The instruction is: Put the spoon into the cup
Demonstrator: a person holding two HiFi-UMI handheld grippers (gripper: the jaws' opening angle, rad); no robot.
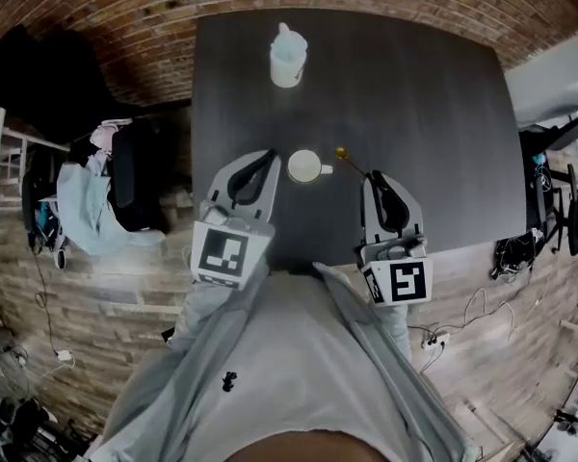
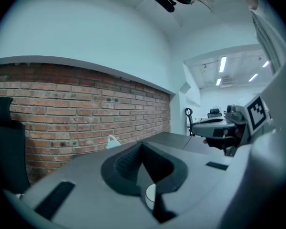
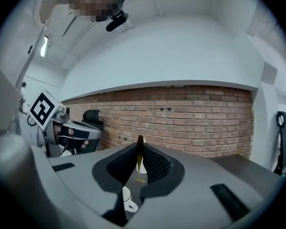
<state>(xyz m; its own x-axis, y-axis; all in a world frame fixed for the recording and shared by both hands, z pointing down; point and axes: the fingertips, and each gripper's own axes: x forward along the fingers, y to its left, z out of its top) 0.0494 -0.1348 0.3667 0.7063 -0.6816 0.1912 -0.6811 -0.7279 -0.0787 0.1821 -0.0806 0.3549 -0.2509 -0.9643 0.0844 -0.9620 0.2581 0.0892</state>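
A white cup (image 1: 303,166) stands on the dark table (image 1: 433,114), its handle pointing right. My right gripper (image 1: 370,174) is just right of it, shut on the handle of a gold spoon (image 1: 345,156) whose bowl sticks out toward the cup, level with its handle. In the right gripper view the spoon (image 3: 139,147) juts from the closed jaw tips, and the cup (image 3: 128,198) shows low in the gap between the jaws. My left gripper (image 1: 269,155) is close to the cup's left side, shut and holding nothing. The cup (image 2: 151,194) shows beneath its jaws.
A white lidded jug (image 1: 288,56) stands at the table's far edge, also seen as the jug (image 2: 112,141) in the left gripper view. A black chair (image 1: 125,176) with a pale jacket sits left of the table. A brick wall runs behind, and cables lie at the right.
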